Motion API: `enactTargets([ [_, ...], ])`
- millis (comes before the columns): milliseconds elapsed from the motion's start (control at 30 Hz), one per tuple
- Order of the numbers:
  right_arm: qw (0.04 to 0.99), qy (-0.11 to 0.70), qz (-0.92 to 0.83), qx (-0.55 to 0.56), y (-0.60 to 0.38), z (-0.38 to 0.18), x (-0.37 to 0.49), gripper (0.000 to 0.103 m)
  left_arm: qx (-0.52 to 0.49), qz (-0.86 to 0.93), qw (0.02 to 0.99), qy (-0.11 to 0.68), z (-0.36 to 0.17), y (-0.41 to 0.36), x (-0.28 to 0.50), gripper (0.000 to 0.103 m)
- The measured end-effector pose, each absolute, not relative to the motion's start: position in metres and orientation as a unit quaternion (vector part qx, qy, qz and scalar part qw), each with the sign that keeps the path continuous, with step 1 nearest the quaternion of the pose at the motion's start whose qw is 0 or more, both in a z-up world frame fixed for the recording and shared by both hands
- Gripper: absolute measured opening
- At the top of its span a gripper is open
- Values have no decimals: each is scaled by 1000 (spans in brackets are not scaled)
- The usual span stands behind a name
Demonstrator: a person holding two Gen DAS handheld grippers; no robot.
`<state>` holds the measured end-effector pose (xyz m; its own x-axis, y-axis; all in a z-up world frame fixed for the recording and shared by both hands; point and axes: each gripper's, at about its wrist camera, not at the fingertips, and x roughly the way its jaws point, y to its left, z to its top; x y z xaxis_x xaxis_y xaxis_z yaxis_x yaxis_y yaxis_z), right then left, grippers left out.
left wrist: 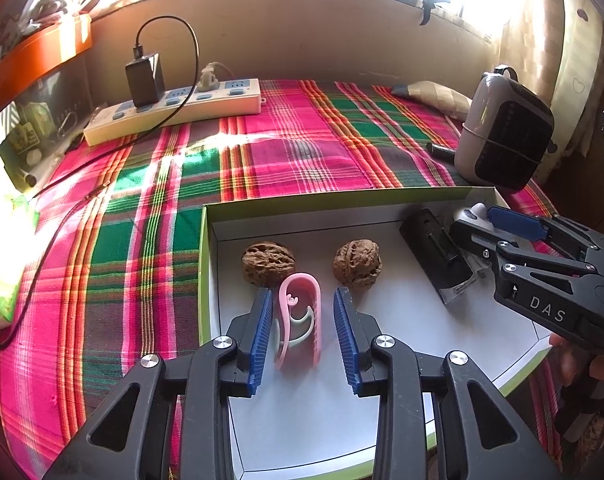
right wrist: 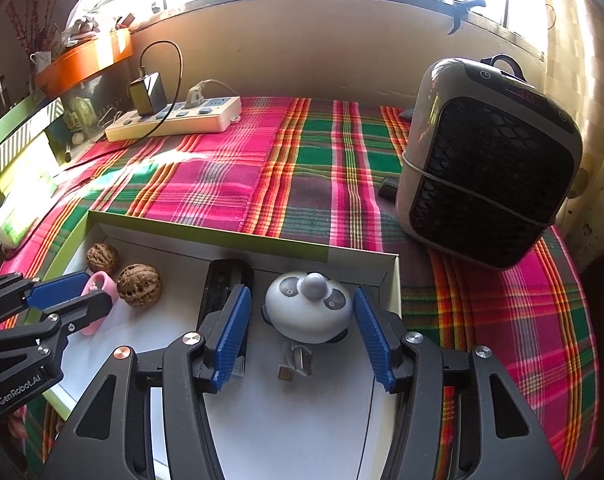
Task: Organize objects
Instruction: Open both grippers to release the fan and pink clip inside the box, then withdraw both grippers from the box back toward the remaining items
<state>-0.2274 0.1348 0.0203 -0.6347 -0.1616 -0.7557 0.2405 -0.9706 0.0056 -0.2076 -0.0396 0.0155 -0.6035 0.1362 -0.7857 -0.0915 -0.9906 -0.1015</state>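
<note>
The left gripper is standing open over the white box, its blue pads sitting apart from the pink clip that is lying between them on the box floor, released. To the right, the right gripper is likewise hanging open around the round panda-faced gadget, with a gap showing on both sides, so nothing is being grasped. A black stapler is lying just left of the panda. Just beyond the clip, two walnuts are resting side by side near the far wall of the box. The box is sitting on a plaid cloth. Farther off, a white power strip is lying at the far left, and a grey heater is standing at the far right.
</note>
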Motion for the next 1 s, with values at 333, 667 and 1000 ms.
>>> enactTargets([
  [333, 115, 46, -906, 406, 133, 24, -219, 55, -436, 898, 57, -29, 21, -44, -199, 34],
  [667, 119, 42, -910, 395, 132, 31, -203, 56, -425, 903, 57, -33, 30, -44, -183, 34],
  [1000, 112, 25, -916, 385, 139, 39, -185, 56, -410, 910, 55, -29, 41, -46, -163, 34],
])
